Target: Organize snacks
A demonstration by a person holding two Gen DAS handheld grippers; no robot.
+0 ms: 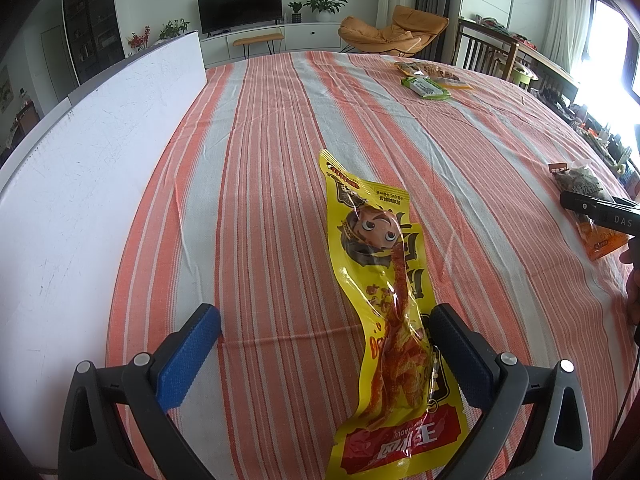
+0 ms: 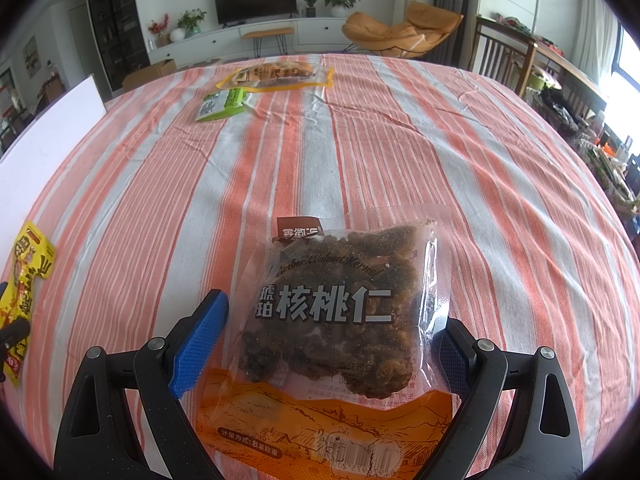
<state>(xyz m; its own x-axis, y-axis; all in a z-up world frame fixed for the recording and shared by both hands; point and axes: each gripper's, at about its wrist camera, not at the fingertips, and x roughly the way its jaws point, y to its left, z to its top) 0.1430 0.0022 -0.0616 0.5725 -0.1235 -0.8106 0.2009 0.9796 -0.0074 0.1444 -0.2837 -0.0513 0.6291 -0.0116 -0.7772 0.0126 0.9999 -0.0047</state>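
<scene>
A long yellow spicy-strip packet [image 1: 384, 300] lies flat on the striped tablecloth between the open jaws of my left gripper [image 1: 324, 324], nearer the right finger; it also shows at the left edge of the right wrist view [image 2: 24, 288]. A clear and orange walnut kernel bag [image 2: 340, 312] lies flat between the open jaws of my right gripper [image 2: 332, 320]; it also shows at the right of the left wrist view [image 1: 588, 208]. A green packet [image 2: 220, 105] and a yellow-edged snack bag [image 2: 280, 74] lie at the far side.
A white board [image 1: 80, 184] stands along the table's left edge. The orange and white striped cloth [image 2: 360, 140] covers the table. Chairs, a TV stand and a side table stand beyond the far edge.
</scene>
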